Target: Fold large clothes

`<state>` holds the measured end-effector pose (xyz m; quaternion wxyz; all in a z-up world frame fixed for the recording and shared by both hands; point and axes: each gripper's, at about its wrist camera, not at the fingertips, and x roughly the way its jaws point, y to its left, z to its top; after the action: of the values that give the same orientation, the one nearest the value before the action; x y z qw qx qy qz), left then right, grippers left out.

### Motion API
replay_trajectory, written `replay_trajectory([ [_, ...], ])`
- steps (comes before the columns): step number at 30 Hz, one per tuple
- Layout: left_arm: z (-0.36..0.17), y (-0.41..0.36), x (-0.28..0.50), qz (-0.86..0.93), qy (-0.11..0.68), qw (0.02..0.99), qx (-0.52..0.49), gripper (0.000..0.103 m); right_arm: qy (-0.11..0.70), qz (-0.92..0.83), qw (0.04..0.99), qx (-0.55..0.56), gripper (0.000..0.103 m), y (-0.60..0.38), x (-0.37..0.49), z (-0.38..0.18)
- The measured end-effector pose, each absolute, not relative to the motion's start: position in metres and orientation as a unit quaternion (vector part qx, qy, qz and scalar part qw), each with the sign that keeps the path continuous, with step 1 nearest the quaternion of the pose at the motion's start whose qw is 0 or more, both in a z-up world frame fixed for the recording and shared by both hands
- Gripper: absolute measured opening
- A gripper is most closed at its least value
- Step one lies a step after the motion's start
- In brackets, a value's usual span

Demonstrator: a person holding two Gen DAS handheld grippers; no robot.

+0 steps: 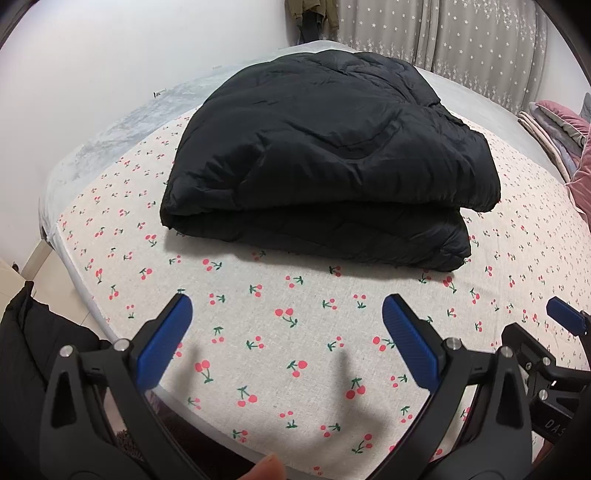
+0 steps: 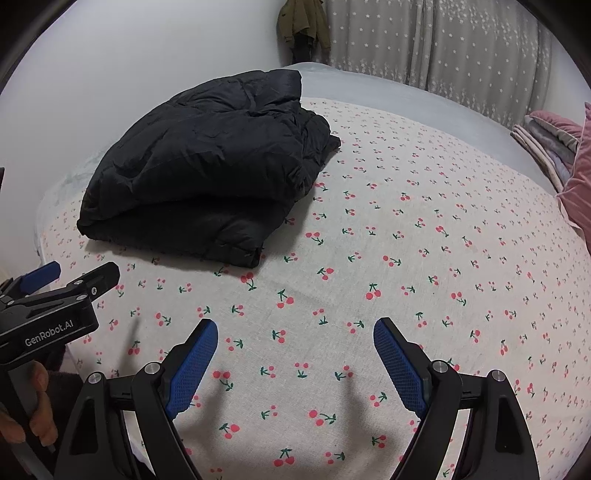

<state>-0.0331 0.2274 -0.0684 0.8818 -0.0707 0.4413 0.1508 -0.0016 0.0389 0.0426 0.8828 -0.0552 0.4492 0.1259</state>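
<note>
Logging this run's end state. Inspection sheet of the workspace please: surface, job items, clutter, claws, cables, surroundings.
Surface: bed with cherry-print sheet, grey cover beyond it.
Job's things: black coat, folded, lying on the sheet.
Clutter: pink bedding stacked at the far right edge.
Claws: left claw open, empty, short of the coat; right claw open, empty, over bare sheet.
Cables: nothing seen.
Surroundings: white wall, star curtain, hanging clothes in the corner.

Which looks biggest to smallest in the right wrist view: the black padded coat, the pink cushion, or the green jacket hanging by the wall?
1. Black padded coat, folded on the cherry-print sheet.
2. Pink cushion, though the frame edge cuts it off.
3. Green jacket, farthest away, so likely bigger than it looks.
</note>
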Motion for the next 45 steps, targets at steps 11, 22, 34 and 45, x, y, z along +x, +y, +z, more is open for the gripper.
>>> replay_trajectory([
  [11, -0.0690, 0.2280, -0.0325, 0.151, 0.441, 0.882, -0.070, 0.102, 0.448, 0.130, 0.883, -0.058, 0.088, 0.0376, -0.0036, 0.0436],
  [22, -0.0696, 0.2291, -0.0329, 0.152, 0.442, 0.881, -0.071, 0.102, 0.449, 0.129, 0.882, -0.059, 0.088, 0.0379, -0.0039, 0.0432],
  [34, -0.0708, 0.2297, -0.0334, 0.153, 0.444, 0.880, -0.071, 0.102, 0.449, 0.130, 0.882, -0.060, 0.088, 0.0372, -0.0043, 0.0433],
  [45, -0.0712, 0.2309, -0.0337, 0.154, 0.447, 0.879, -0.070, 0.102, 0.450, 0.129, 0.882, -0.059, 0.088, 0.0373, -0.0041, 0.0432],
])
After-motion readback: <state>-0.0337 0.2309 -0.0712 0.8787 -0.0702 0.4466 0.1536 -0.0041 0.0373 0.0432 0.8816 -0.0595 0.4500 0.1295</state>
